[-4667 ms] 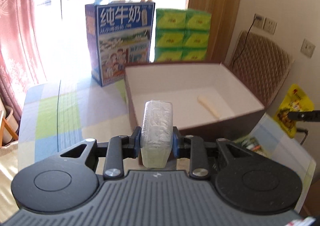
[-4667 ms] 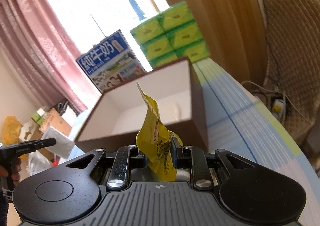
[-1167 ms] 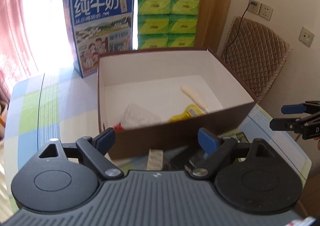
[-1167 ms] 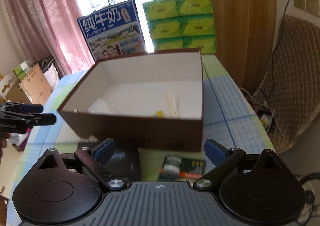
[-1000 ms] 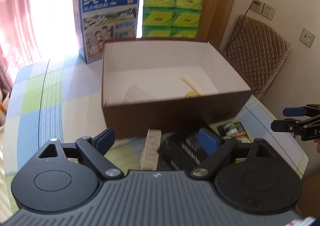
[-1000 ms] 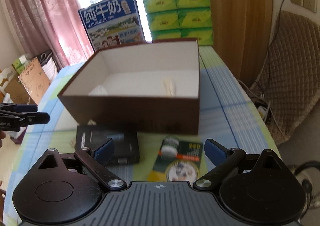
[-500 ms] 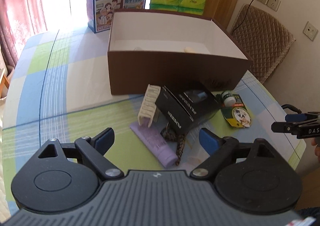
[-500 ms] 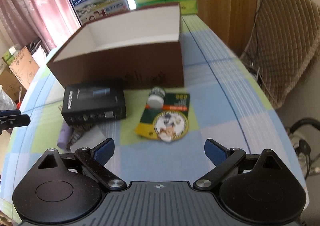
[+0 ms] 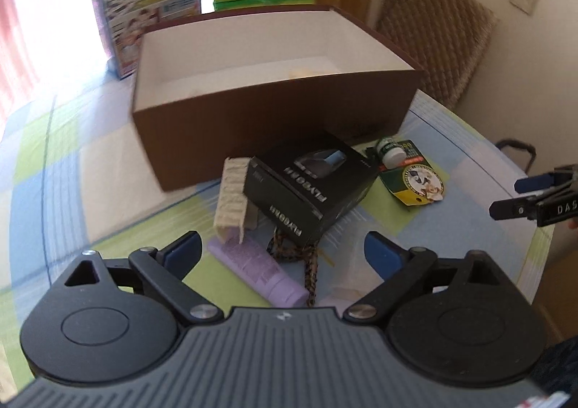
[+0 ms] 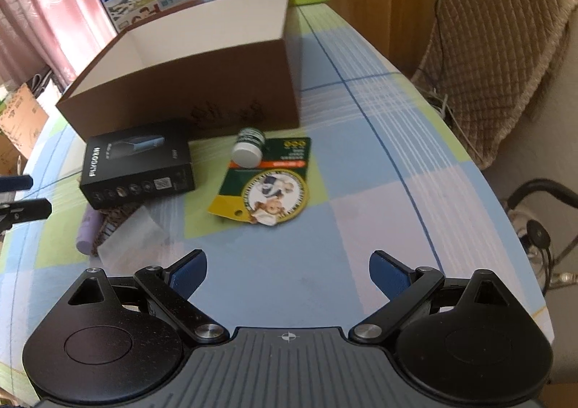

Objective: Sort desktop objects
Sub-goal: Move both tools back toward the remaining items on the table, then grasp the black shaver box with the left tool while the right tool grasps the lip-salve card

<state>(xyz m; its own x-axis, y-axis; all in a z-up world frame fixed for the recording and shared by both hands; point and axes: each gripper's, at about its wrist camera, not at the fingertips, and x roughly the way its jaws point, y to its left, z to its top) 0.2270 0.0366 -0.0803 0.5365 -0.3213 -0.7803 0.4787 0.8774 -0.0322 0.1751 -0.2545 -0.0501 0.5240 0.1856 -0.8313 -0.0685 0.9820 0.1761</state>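
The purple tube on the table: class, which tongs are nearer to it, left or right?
Left. The left tongs hang open just above the purple tube; the right tongs are off to its right, open over bare table.

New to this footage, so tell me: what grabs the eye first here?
The big brown box stands open mid-table, with a black carton, purple tube and green card scattered before it. Both grippers, left and right, hang open and empty above the checked cloth.
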